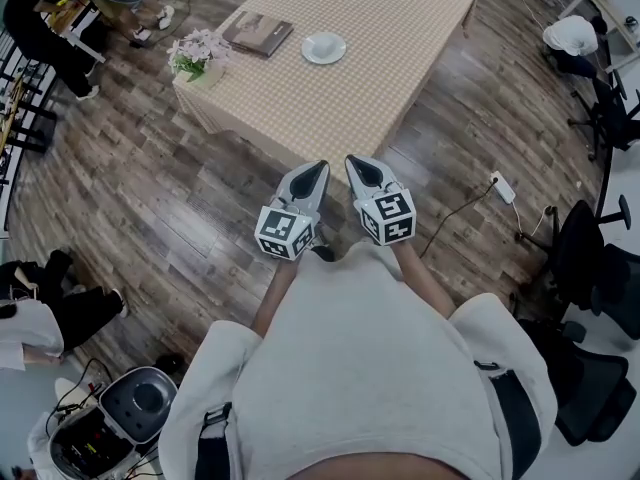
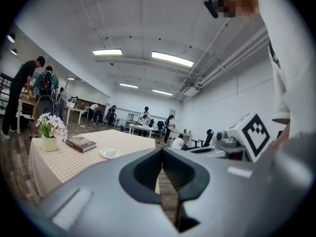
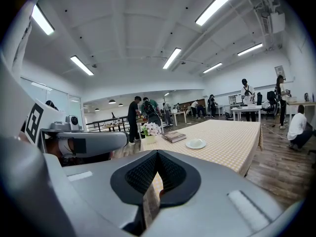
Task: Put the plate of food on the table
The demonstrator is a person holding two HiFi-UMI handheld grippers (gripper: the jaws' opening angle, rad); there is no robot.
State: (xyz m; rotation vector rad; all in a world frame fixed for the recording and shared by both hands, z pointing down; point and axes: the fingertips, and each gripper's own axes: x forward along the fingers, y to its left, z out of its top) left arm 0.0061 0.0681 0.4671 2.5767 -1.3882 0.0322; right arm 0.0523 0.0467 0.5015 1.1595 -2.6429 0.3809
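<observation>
**A:** Head view first. Where is the plate?

**B:** The plate (image 1: 323, 47) is on the checked-cloth counter (image 1: 400, 28), just beside a book (image 1: 258, 33). A pot of flowers (image 1: 198, 54) stands at the counter's near-left corner.

**A:** And the tools?

**B:** The left hand-held gripper (image 1: 318, 173) and the right hand-held gripper (image 1: 354, 165) are side by side over the wooden floor (image 1: 130, 188). Their tips point toward the counter's near edge — well apart from the plate. From up here both look pressed together, with nothing in them.

**A:** What does the left gripper view show?

**B:** Its two jaws meet along a single seam and nothing is between them. Beyond them is the counter (image 2: 59, 164). The plate (image 2: 110, 153) lies on it to the right of the book (image 2: 81, 143), and the flowers (image 2: 51, 127) are further left. The right hand-held gripper shows at the picture's right side.

**A:** And the right gripper view?

**B:** The same — its jaws are closed against each other and hold nothing. Past them the plate (image 3: 196, 143) rests on the cloth to the right of the book (image 3: 174, 137), with the flowers (image 3: 150, 129) left of that. The left hand-held gripper juts in from the picture's left. People stand at desks in the background.
</observation>
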